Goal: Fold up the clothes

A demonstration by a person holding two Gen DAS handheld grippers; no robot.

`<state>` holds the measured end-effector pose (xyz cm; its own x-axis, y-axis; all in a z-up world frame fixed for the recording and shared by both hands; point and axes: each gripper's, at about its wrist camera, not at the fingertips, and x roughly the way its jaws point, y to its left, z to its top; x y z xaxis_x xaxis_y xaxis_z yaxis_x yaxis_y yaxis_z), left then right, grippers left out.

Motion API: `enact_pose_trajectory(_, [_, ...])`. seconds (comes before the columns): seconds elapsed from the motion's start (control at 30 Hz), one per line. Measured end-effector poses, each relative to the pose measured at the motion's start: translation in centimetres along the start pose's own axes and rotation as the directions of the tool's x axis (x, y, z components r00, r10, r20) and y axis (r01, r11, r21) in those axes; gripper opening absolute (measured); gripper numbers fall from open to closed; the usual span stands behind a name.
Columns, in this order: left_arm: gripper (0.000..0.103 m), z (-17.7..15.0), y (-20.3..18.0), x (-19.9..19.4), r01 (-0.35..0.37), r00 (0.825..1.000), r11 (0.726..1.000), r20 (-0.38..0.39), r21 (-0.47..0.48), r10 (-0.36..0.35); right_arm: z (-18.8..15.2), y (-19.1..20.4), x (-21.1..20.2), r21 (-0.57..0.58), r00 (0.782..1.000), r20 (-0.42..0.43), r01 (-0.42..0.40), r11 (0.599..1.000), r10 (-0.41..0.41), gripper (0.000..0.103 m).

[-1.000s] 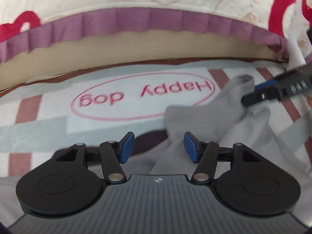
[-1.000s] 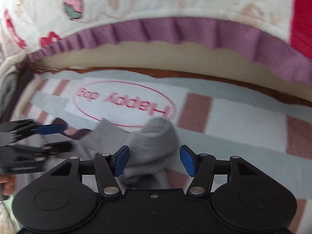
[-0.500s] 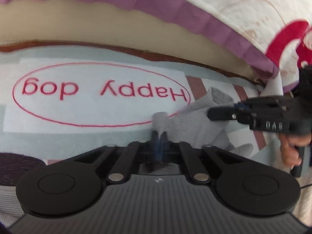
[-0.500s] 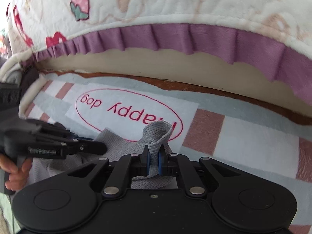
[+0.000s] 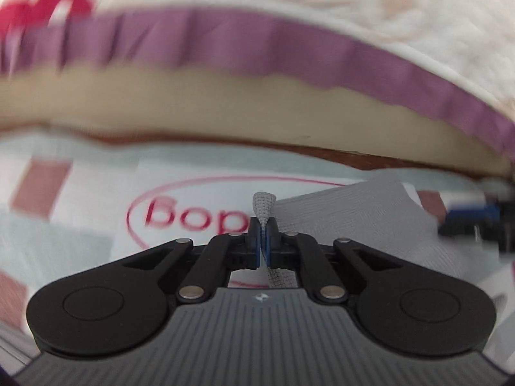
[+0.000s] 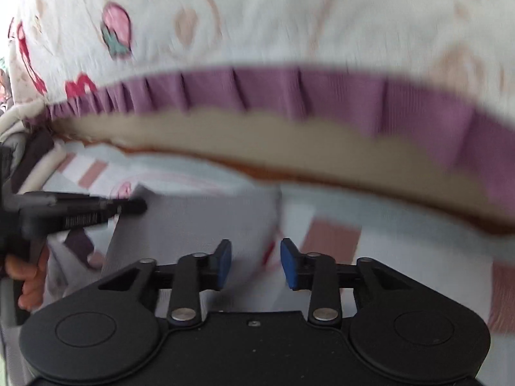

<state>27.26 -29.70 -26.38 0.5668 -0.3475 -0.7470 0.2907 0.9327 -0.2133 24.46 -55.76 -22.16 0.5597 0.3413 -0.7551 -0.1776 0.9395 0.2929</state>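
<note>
Both views are smeared by motion blur, and the mat's (image 5: 80,225) red lettering is partly hidden. A fold of the grey garment (image 5: 351,222) is pinched in the closed left gripper (image 5: 264,244); the rest lies spread on the checked mat. The right gripper's (image 6: 256,262) jaws are opening above the cloth, gripping nothing. A quilt (image 6: 289,25) with a purple frill (image 6: 322,93) hangs behind.

Grey ribbed knit garment (image 5: 347,225), spread flat on the patterned mat, one corner pinched up into a small peak
</note>
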Motion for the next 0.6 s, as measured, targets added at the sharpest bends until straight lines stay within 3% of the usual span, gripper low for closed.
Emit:
enact_pose_trajectory(0.07, [0.003, -0.1, 0.4, -0.4, 0.013, 1.000, 1.000, 0.013, 0.000, -0.013, -0.3, -0.2, 0.6, 0.019, 0.999, -0.048, -0.010, 1.000, 0.011, 0.056])
enact_pose_trajectory(0.2, [0.003, 0.3, -0.1, -1.0, -0.006, 0.999, 0.998, 0.036, 0.066, 0.004, -1.0, -0.1, 1.8, 0.031, 0.998, -0.035, -0.053, 0.998, 0.055, 0.062])
enact_pose_trajectory(0.23, [0.002, 0.4, -0.2, -1.1, -0.014, 0.999, 0.998, 0.031, 0.067, 0.012, -1.1, 0.3, 2.0, -0.011, 0.997, -0.004, -0.075, 0.997, 0.075, 0.050])
enact_pose_trajectory(0.3, [0.002, 0.5, -0.4, -1.2, -0.031, 0.999, 0.997, 0.021, 0.069, 0.029, -0.8, 1.6, 2.4, -0.116, 0.996, 0.050, -0.062, 0.991, 0.068, 0.005])
enact_pose_trajectory(0.37, [0.002, 0.6, -0.6, -1.3, -0.052, 0.998, 0.995, 0.023, 0.079, 0.051, -0.5, 2.7, 2.5, -0.203, 0.993, 0.105, -0.039, 0.978, 0.061, 0.005])
enact_pose_trajectory(0.5, [0.003, 0.2, 0.1, -0.3, -0.107, 0.994, 0.994, 0.000, 0.037, 0.107, 0.8, 0.8, 0.2, -0.097, 0.975, 0.214, 0.078, 0.992, -0.055, 0.005])
enact_pose_trajectory(0.53, [0.006, 0.1, 0.4, -0.2, -0.115, 0.993, 0.993, -0.002, 0.019, 0.115, 1.1, 0.2, -0.4, -0.067, 0.969, 0.231, 0.105, 0.992, -0.087, 0.011])
enact_pose_trajectory(0.6, [0.012, 0.0, 0.6, -0.8, -0.109, 0.994, 0.994, 0.017, -0.009, 0.109, 0.8, -1.9, -1.2, 0.007, 0.972, 0.189, 0.143, 0.990, -0.142, 0.014])
